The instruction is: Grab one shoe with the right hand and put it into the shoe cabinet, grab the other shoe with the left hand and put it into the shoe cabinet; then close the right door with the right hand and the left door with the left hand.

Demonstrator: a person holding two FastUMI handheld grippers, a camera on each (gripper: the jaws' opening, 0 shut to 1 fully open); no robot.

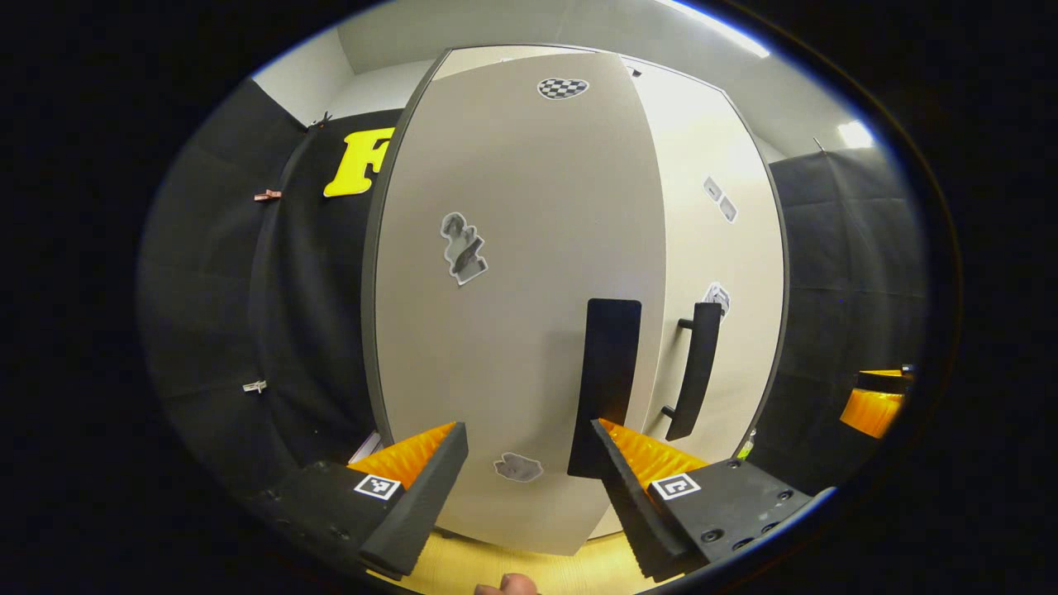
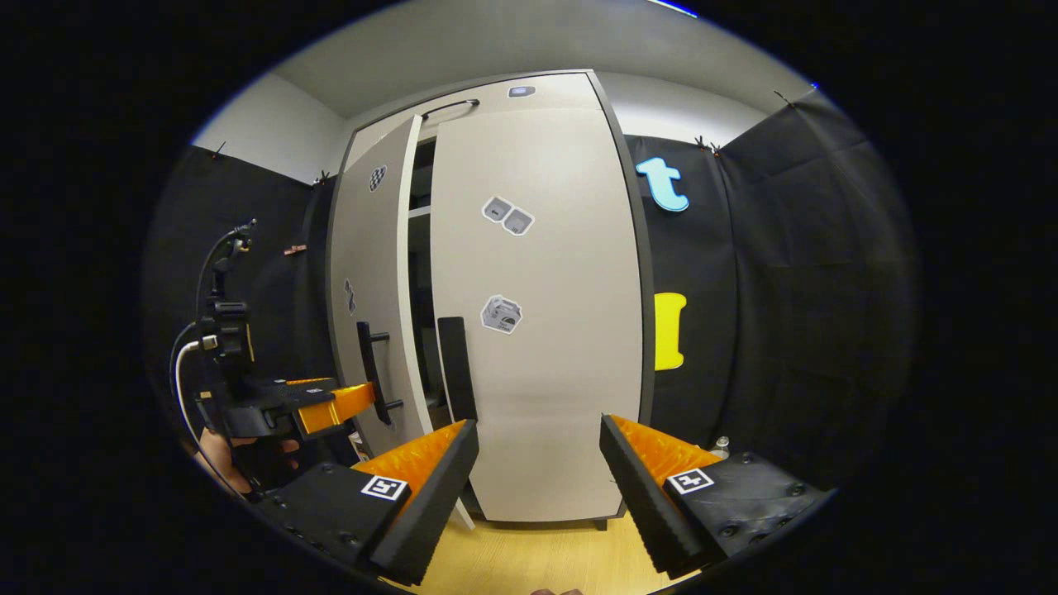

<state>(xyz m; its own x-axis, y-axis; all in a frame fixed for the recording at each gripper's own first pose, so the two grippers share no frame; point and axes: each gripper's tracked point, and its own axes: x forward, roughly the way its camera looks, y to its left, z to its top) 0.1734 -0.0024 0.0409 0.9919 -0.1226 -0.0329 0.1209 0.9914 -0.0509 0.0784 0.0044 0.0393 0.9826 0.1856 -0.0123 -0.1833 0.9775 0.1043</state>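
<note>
The left gripper (image 1: 529, 463) has its fingers spread apart, empty, just in front of the pale grey left door (image 1: 512, 314) by its black bar handle (image 1: 605, 388). The right gripper (image 2: 537, 467) is likewise parted, facing the shut right door (image 2: 545, 330).

The left door could bounce back ajar if it is shoved too hard.

The right gripper view reveals the dark gap (image 2: 420, 273) remaining; no shoes are visible, presumably inside the tall shoe cabinet (image 2: 529, 89).
</note>
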